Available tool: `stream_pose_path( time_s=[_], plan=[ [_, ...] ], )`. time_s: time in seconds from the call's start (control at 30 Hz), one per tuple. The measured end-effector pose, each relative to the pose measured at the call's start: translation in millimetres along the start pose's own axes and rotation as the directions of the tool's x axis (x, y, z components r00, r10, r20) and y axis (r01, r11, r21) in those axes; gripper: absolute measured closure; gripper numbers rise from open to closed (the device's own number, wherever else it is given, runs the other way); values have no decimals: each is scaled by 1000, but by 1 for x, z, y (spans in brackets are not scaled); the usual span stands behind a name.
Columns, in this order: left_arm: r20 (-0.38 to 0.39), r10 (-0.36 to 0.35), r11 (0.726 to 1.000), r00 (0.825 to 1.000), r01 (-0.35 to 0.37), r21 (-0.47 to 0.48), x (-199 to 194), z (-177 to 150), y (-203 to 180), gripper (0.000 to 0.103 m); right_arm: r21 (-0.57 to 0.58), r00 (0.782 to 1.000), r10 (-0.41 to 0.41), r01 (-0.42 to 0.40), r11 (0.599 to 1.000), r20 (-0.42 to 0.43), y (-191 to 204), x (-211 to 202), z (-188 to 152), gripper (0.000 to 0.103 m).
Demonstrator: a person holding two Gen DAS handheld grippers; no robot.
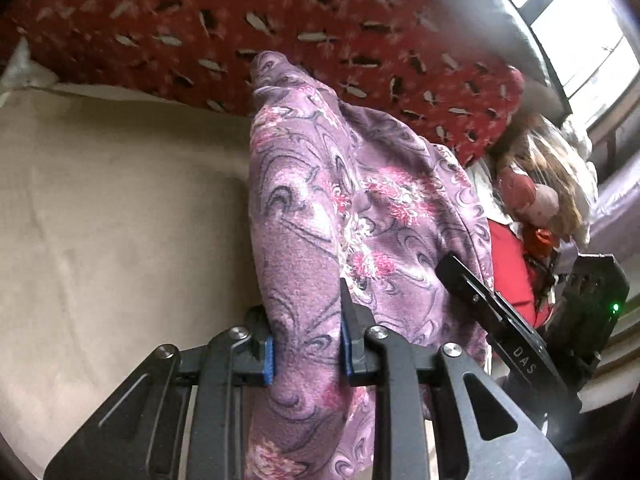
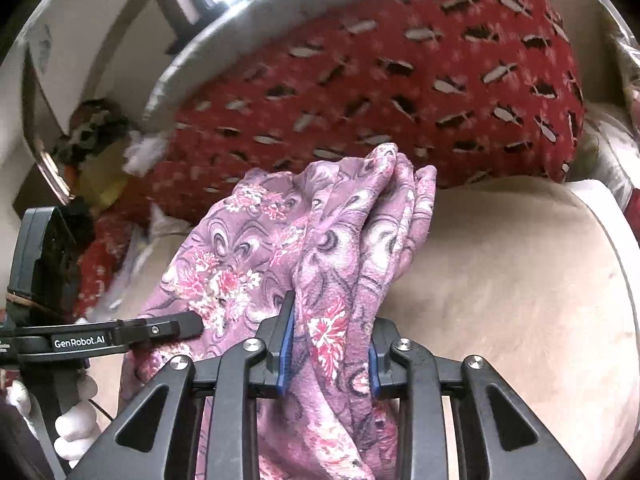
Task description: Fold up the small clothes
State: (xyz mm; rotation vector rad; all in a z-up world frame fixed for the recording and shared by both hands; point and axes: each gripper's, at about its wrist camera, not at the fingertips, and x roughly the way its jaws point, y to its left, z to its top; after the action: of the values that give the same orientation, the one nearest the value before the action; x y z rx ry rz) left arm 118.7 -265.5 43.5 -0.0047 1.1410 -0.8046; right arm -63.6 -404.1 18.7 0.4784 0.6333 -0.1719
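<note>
1. Left claw (image 1: 307, 354): your blue pads clamp purple floral garment (image 1: 320, 208); cloth rises fwd of tips.
2. Right claw (image 2: 330, 360): clamped on same garment, bunched fwd.
3. Beige bed surface (image 2: 500, 280) lies below both claws; red patterned blanket (image 2: 380, 80) beyond.

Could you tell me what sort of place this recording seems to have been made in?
Probably a bedroom or living room at home. A beige cushioned surface lies under the purple floral garment, a red patterned cover is behind it, and a window lets in daylight.
</note>
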Motion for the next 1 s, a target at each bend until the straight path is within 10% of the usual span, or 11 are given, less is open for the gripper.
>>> stream_pose_path(
  time_s=[0.37, 0.53, 0.77, 1.0],
  plan=[
    [-93, 5, 993, 996, -16, -121, -30, -113, 73, 80, 76, 980, 167, -160, 984, -105, 43, -23, -100, 73],
    [-188, -5, 974, 982, -38, -223, -7, -148, 117, 67, 157, 953, 119, -77, 985, -277, 25, 9, -163, 65],
    [-77, -61, 980, 995, 45, -193, -39, -117, 110, 68, 204, 992, 97, -78, 976, -86, 15, -29, -118, 62],
    [-65, 53, 992, 996, -61, -114, 7, -58, 89, 66, -63, 992, 68, -75, 995, -111, 67, 22, -82, 65]
  ],
)
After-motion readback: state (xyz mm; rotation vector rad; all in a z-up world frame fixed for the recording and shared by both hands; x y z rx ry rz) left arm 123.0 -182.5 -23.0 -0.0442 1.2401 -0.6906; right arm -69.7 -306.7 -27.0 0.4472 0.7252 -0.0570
